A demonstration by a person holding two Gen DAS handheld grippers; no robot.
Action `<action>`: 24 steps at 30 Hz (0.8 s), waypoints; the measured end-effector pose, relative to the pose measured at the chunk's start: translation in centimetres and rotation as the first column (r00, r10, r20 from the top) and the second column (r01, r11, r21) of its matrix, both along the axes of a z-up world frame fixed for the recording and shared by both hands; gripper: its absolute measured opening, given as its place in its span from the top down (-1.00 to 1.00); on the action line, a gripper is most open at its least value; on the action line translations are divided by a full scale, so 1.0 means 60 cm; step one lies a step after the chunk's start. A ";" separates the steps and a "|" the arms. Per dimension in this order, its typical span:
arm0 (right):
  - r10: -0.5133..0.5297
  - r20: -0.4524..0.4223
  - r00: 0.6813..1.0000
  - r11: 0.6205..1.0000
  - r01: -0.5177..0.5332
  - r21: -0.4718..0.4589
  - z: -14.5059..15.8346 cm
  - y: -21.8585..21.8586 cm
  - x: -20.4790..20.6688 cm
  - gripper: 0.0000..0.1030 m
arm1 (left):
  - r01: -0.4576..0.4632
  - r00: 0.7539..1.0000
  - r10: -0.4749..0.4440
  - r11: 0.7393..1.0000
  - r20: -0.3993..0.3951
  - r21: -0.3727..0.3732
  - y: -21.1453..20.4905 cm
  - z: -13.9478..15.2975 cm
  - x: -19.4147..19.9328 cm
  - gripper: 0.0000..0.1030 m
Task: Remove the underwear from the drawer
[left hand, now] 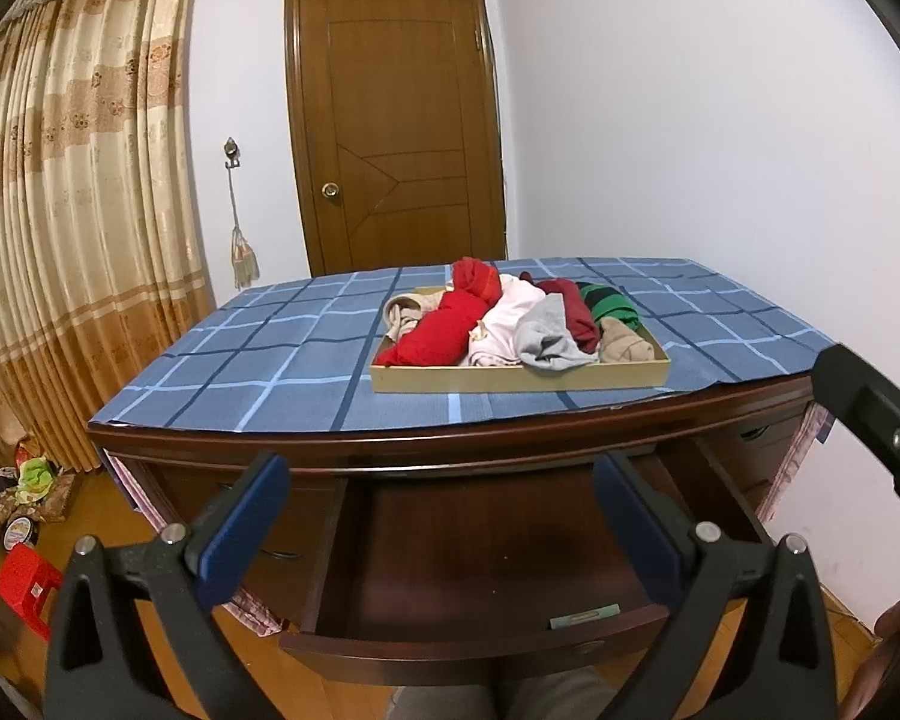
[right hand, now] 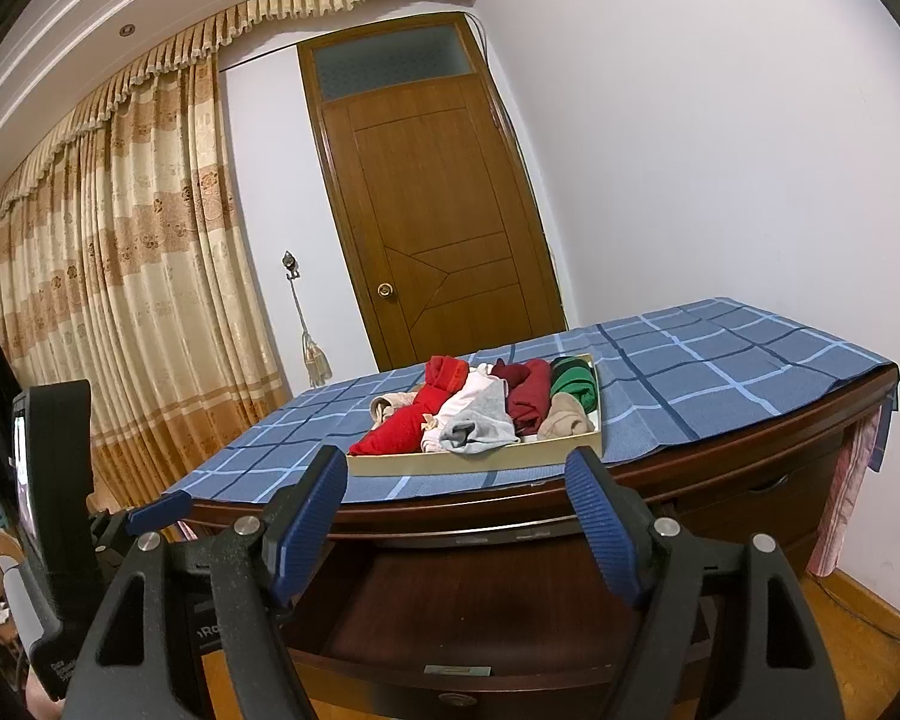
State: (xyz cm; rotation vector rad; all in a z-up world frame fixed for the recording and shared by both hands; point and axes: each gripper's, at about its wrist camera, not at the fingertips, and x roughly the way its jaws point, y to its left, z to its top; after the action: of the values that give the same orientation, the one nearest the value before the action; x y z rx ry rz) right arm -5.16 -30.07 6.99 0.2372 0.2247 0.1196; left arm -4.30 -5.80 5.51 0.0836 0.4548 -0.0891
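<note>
From my left claw [left hand: 441, 516] I look down into the pulled-out drawer [left hand: 480, 552], its dark wooden floor bare but for a small label at the front edge. My blue fingers [left hand: 243, 525] stand wide apart, holding nothing. The underwear [left hand: 510, 318] lies heaped in a shallow tray [left hand: 519, 377] on the checked cloth [left hand: 258, 360] on top of the desk.

From my right claw [right hand: 456, 516], jaws likewise spread and empty, the tray [right hand: 474, 461] sits just beyond my fingertips, the drawer [right hand: 486, 618] open below.
</note>
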 end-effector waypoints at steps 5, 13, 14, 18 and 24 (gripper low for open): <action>0.000 -0.002 1.000 1.000 0.000 0.000 -0.001 -0.001 0.000 -0.50 | -0.010 1.000 0.010 1.000 -0.006 0.004 0.003 -0.004 0.003 -0.99; -0.001 -0.008 1.000 1.000 0.001 0.003 -0.004 -0.006 0.003 -0.50 | -0.004 1.000 0.003 1.000 -0.019 -0.015 0.006 -0.005 0.006 -0.99; -0.003 -0.008 1.000 1.000 0.003 0.001 -0.005 -0.007 0.003 -0.50 | 0.002 1.000 -0.003 1.000 -0.023 -0.024 0.006 -0.005 0.008 -0.99; -0.009 -0.014 1.000 1.000 0.009 0.003 -0.011 -0.009 0.005 -0.50 | 0.025 0.999 -0.027 0.998 -0.043 -0.051 0.007 -0.012 0.016 -0.99; -0.016 -0.033 0.999 1.000 0.017 0.015 -0.019 -0.013 0.012 -0.50 | 0.021 0.999 -0.022 0.999 -0.044 -0.025 0.000 -0.020 0.022 -0.99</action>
State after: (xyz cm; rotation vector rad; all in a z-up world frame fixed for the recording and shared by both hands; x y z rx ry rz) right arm -4.45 -30.85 5.84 0.2561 0.2542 0.1014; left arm -2.99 -5.83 4.30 0.0630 0.4968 -0.1181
